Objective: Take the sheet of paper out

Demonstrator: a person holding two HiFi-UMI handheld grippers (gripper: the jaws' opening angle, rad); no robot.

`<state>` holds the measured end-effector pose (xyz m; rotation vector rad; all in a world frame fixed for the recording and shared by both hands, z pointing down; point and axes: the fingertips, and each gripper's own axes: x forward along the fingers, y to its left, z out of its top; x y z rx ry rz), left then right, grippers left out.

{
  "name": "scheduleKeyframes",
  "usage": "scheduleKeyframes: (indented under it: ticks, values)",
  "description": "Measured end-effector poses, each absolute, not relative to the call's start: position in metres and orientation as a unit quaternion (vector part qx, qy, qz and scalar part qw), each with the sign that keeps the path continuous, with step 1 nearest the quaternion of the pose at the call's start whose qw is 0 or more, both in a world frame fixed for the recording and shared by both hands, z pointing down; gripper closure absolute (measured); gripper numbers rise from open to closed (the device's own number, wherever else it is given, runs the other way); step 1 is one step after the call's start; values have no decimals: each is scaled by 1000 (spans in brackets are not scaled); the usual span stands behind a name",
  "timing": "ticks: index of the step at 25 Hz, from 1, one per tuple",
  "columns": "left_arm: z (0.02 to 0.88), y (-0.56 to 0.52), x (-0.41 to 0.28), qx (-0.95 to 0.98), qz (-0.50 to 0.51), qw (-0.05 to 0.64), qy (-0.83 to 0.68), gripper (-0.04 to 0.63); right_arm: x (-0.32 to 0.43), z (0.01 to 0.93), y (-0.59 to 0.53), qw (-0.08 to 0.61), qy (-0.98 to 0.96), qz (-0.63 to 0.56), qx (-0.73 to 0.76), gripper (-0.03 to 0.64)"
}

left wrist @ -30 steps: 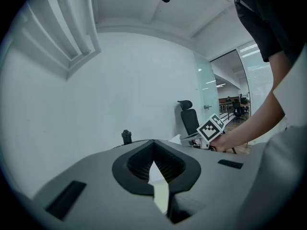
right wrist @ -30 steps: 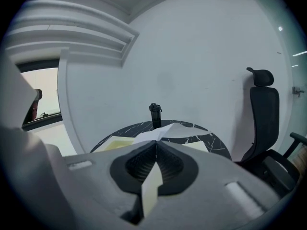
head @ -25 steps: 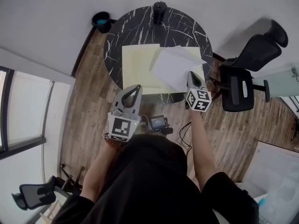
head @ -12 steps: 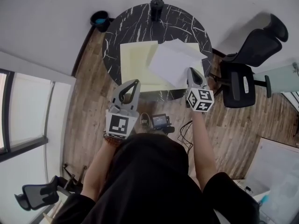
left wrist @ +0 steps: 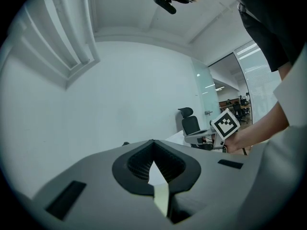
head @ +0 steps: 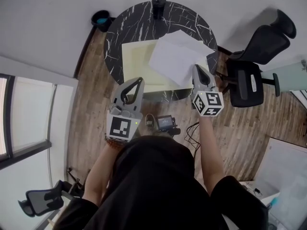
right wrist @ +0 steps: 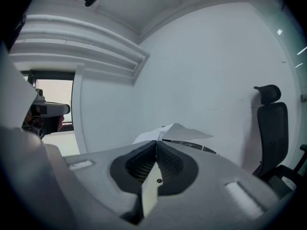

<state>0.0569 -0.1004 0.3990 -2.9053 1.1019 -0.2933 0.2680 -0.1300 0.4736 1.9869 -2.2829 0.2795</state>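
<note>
The right gripper [head: 196, 70] has its jaws clenched on the near right corner of the sheet of paper [head: 175, 56]. In the right gripper view the ribbed dark pads meet at the tips, and the white sheet [right wrist: 177, 131] fans out just beyond them, rising to a soft peak with one edge bent. From the jaws the sheet spreads away and to the left, skewed over a pale yellow folder [head: 136, 66] that lies flat and square-cornered on the counter [head: 144, 25]. The counter is a round slab of black stone with white veins.

The sheet's far right corner reaches out past the folder's right edge toward the counter's rim. Beyond the sheet, bare stone runs to the far rim, where a small dark cylinder [head: 158, 3] stands.

The left gripper [head: 139, 80] is pinched closed with nothing seen between its jaws. In the left gripper view the tips [left wrist: 152, 141] touch and point up at a plain white wall. In the head view its tips lie over the folder's near left part — whether they touch it cannot be told.

To the right of the right jaws, close by the counter's rim, stands a black office chair [head: 249, 80], narrowing the room on that side. To the left of the left jaws lies open wood-plank floor [head: 93, 104].
</note>
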Motion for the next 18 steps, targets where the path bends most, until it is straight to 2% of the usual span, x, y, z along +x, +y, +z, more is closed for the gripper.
scheduleKeyframes:
  ticks: [18]
  values:
    - [361,-115,48,-924,-49,18,378,601,220,377,-121,19,-767,-10,641,620]
